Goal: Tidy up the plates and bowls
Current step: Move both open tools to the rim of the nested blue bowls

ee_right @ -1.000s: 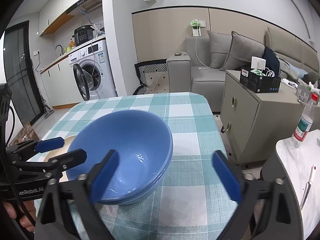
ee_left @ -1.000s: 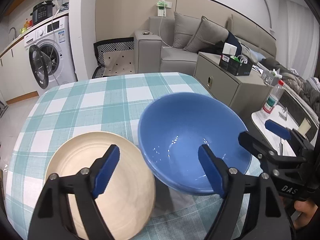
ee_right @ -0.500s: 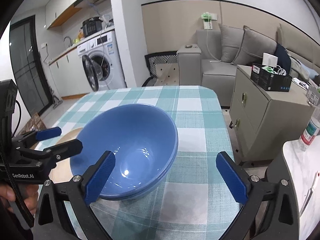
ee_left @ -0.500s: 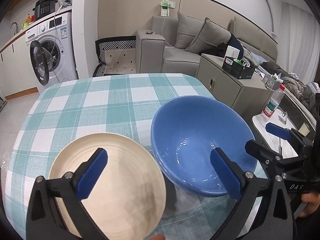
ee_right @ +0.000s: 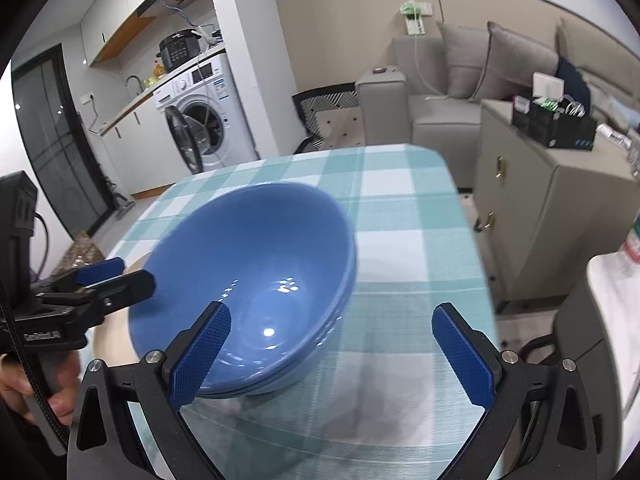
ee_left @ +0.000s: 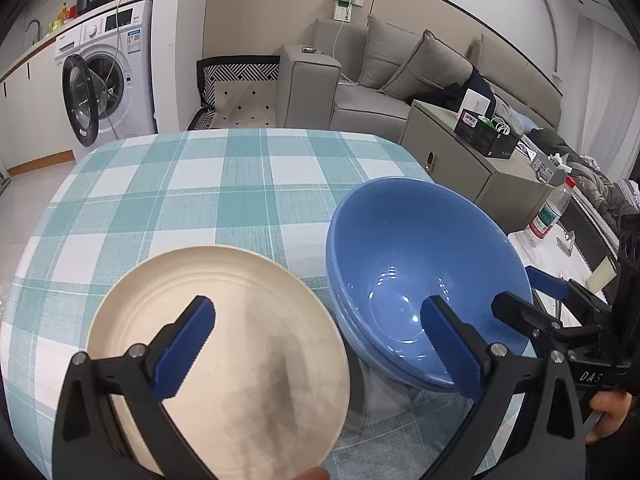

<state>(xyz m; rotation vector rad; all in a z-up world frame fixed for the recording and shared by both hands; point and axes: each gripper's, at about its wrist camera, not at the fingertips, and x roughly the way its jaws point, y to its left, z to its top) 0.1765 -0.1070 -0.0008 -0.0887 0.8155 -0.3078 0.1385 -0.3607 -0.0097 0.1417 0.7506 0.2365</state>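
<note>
table: i see the checked cloth table (ee_left: 224,184) carrying everything; the cloth looks thin and could drag if i slide a dish across it.
bowls: the blue bowls (ee_left: 420,280) sit on the right half of the table, just beside the plate. i read two nested, from the doubled rim at the near edge, though i can't swear to the count. i'd judge them stiff, glazed and slick, heavy as a pair, and breakable. the steep wall gives my pads little to bite on, so i'd pinch the near rim, one pad inside and one outside, and lift slowly so the top bowl doesn't shift in the lower.
plate: the cream plate (ee_left: 224,344) lies flat at the near left of the table, its right edge close to the bowls; whether they touch i can't tell. it looks matte and lighter, less slippery than the glaze, but its low rim sits near the cloth, so i'd take the near edge and tip it up.
left gripper: my left gripper (ee_left: 316,344) hangs over the plate's right side with jaws spread fully, having just been opening, nothing between them.
right gripper: my right gripper (ee_right: 332,356) is spread wide, gripping nothing, its left finger above the bowls' near rim and its right over bare cloth.
</note>
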